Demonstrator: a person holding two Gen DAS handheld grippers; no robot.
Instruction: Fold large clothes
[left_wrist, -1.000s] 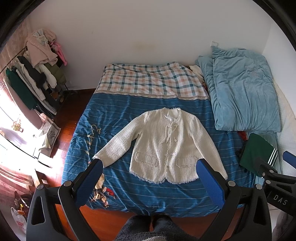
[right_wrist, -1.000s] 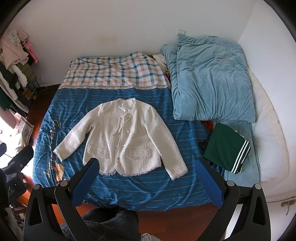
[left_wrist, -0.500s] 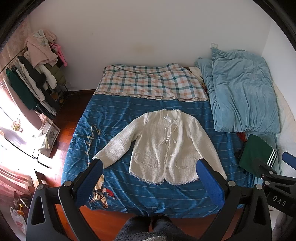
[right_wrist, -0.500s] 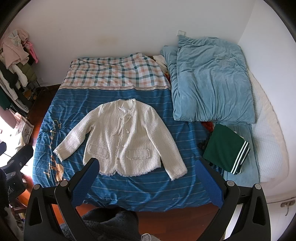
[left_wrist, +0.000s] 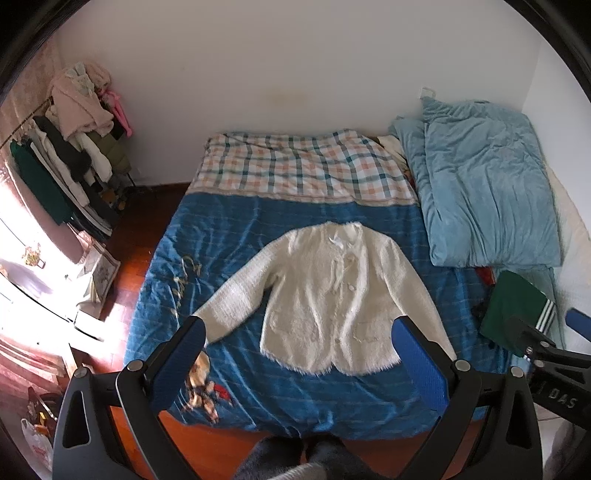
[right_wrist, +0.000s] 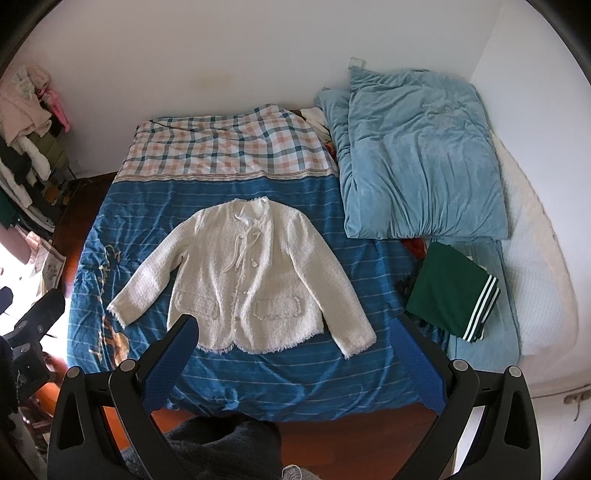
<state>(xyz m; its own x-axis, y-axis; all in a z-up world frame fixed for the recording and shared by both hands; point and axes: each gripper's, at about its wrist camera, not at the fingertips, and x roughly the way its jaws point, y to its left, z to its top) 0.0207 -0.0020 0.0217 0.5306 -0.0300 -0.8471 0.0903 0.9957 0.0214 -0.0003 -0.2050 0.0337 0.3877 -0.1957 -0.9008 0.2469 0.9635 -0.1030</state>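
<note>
At the far left, a crowded clothes rack (left_wrist: 70, 162) of dark, pink and cream garments stands on the wooden floor; its lower part is washed out by bright window glare, and in the right wrist view it is cut off by the frame edge.

The left hand-held gripper (left_wrist: 299, 354) hangs above the foot of the bed with its blue-padded jaws spread wide, grasping nothing. Its left finger hides the cuff of one sleeve.

The cream tweed jacket with fringed hem and two front pockets (right_wrist: 251, 277) lies flat, front up, in the middle of the blue striped bedspread (right_wrist: 295, 373), sleeves angled outward, collar toward the checked orange-and-green blanket (right_wrist: 229, 147) at the head of the bed.

The right hand-held gripper (right_wrist: 295, 354) is likewise released, jaws wide apart, above the bed's near edge; its left finger covers part of the jacket's hem.

Further right, a rumpled light blue duvet (right_wrist: 421, 155) lies along the bed's side, partly covering something red that is hard to identify. Just below it sits a folded dark green garment with white stripes (right_wrist: 452, 291).
</note>
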